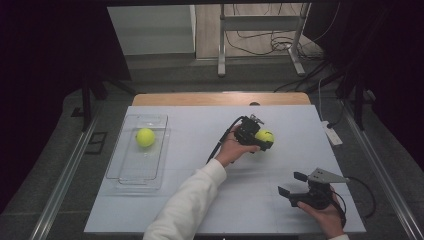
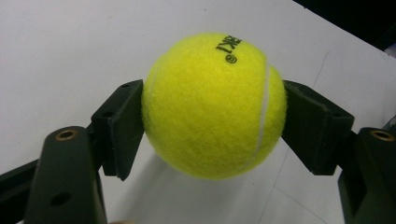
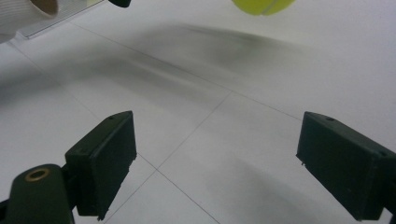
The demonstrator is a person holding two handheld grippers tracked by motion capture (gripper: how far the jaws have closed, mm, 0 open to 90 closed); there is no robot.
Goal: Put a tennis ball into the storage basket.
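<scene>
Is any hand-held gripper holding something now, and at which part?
The left hand-held gripper holds a tennis ball, its pads pressing two opposite sides. The right hand-held gripper is open and holds nothing.

The table (image 1: 280,165) is seen from above and behind the person's side in the high view, looking forward and down, far enough that the floor beyond is taken in at the top of the frame. The left gripper view is set very close, along its own jaws, with the held tennis ball (image 2: 215,105) at frame centre. The right gripper view is aimed low across the table surface (image 3: 261,70); the same ball (image 3: 264,5) is shared at its upper edge.
</scene>
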